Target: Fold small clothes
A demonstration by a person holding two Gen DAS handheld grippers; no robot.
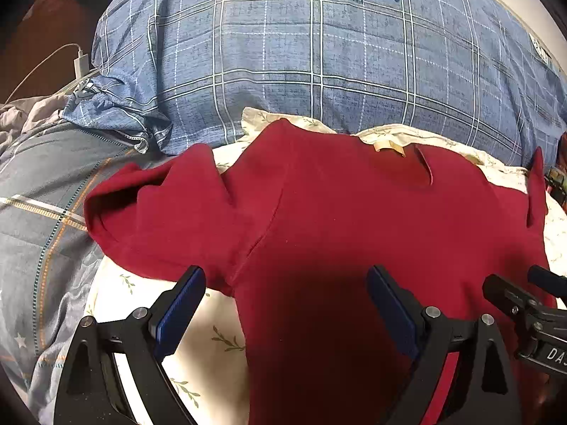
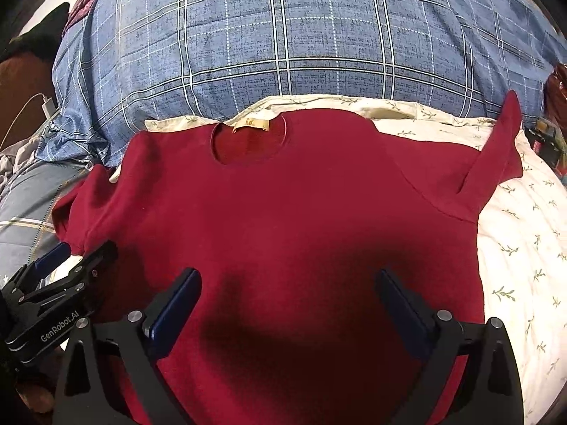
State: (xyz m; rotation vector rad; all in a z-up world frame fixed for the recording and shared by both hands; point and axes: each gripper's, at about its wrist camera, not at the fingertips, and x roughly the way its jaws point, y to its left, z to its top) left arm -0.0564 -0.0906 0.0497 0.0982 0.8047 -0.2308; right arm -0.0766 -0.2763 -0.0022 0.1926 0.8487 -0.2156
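A dark red T-shirt (image 1: 354, 212) lies spread flat, front up, on a cream leaf-print sheet (image 1: 198, 326). Its round neck with a tan label (image 2: 250, 125) points away from me. The left sleeve (image 1: 149, 205) lies rumpled; the right sleeve (image 2: 503, 148) is creased, its tip sticking up. My left gripper (image 1: 283, 276) hovers open over the shirt's left side, by the armpit seam, with nothing between its fingers. My right gripper (image 2: 287, 276) stands open over the middle of the shirt body, also holding nothing. Each gripper shows at the edge of the other's view.
A bulky blue plaid duvet (image 2: 301, 35) with a round crest rises just behind the shirt. A grey striped quilt (image 1: 42, 219) lies to the left, with a white charger and cable (image 1: 79, 62) beyond it. Bare cream sheet (image 2: 524, 248) stretches to the right.
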